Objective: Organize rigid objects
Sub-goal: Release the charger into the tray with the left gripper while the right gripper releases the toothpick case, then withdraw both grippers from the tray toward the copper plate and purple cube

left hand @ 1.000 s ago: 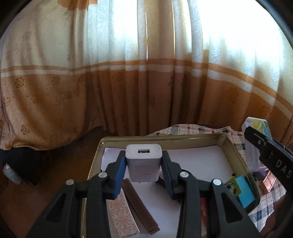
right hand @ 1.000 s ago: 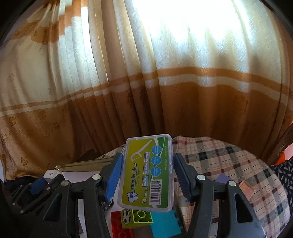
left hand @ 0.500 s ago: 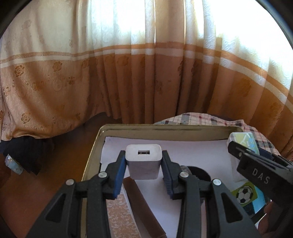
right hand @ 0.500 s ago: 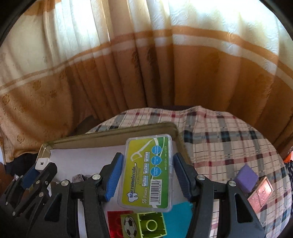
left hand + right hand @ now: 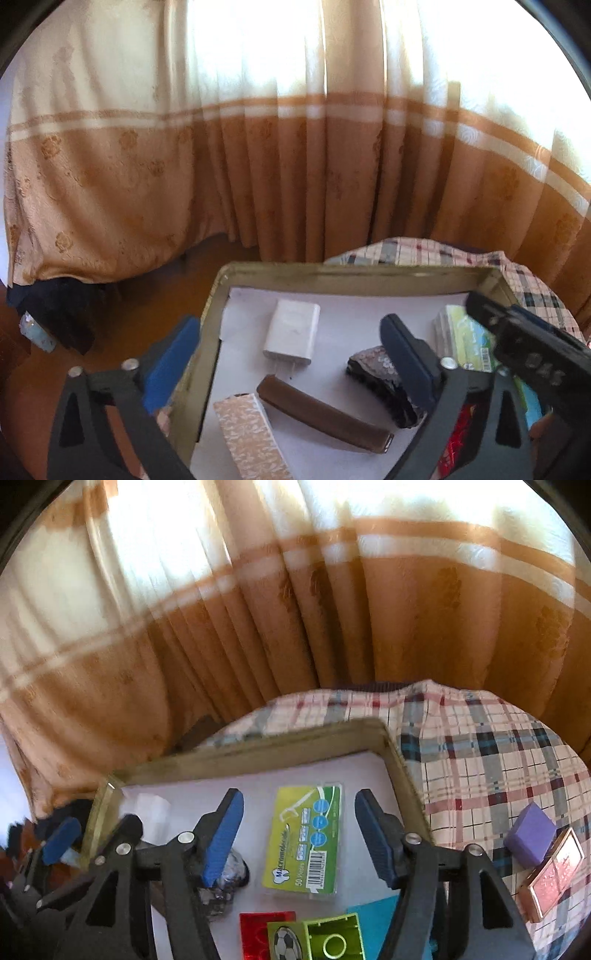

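Both claws have let go over the metal tray [image 5: 369, 275], which is lined with white paper and sits on a plaid cloth [image 5: 480, 746].

The left claw [image 5: 291, 354] has just been opening and its jaws now stand really wide, one blue pad [image 5: 170, 363] hanging outside the tray's left wall and the other over the middle of the tray. The white USB charger [image 5: 291, 334] lies flat on the tray's paper between them, touched by neither pad.

The right claw [image 5: 299, 832] has also just been opening, and the green floss pick box [image 5: 306, 840] lies flat in the tray between its pads with clear gaps on both sides, near the tray's right wall.

Also in the tray: a brown bar-shaped case [image 5: 325, 419] and a beige patterned box [image 5: 251, 439] toward the near edge from the charger, and a dark lacy thing [image 5: 373, 373] that I can't identify. Near the tray's near edge sit a red block [image 5: 258, 938], a green block [image 5: 334, 939] and a football sticker [image 5: 286, 943].

Outside the tray, on the cloth to its right, are a purple block [image 5: 530, 832] and a pink glittery compact [image 5: 554, 873], touching each other.
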A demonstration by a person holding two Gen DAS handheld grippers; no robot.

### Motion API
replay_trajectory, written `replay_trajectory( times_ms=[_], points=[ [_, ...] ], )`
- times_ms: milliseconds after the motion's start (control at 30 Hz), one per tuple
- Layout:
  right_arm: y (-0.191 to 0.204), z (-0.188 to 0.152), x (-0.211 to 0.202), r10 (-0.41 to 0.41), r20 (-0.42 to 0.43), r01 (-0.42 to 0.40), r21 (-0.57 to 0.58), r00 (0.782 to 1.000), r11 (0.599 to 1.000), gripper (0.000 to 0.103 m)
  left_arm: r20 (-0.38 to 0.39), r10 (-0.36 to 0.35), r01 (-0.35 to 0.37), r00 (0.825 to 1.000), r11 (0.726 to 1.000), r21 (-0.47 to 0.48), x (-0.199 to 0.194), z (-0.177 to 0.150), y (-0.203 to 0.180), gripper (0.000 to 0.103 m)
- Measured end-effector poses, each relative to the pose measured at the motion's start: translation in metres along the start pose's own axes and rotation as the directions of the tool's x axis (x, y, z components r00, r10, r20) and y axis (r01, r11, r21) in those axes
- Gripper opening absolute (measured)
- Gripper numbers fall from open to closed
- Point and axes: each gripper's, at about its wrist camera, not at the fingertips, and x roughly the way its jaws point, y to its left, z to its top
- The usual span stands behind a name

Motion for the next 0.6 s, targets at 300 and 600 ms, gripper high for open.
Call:
replay_trajectory(
  times_ms=[300,600],
  points=[
    [-0.013,-0.042,-0.087,-0.177,0.396,0.193,-0.001,0.901,0.981,0.079,0.222,-0.020,0.020,0.975,1.000,0.000,-0.046,-0.026,-0.012,0.103],
    [-0.028,-0.066,-0.107,-0.308,0.502,0.362,-0.011,0.808,0.932,0.089,0.265,-0.045,0.056,0.963,0.998,-0.034,-0.056,-0.050,-0.022,0.103]
  ],
)
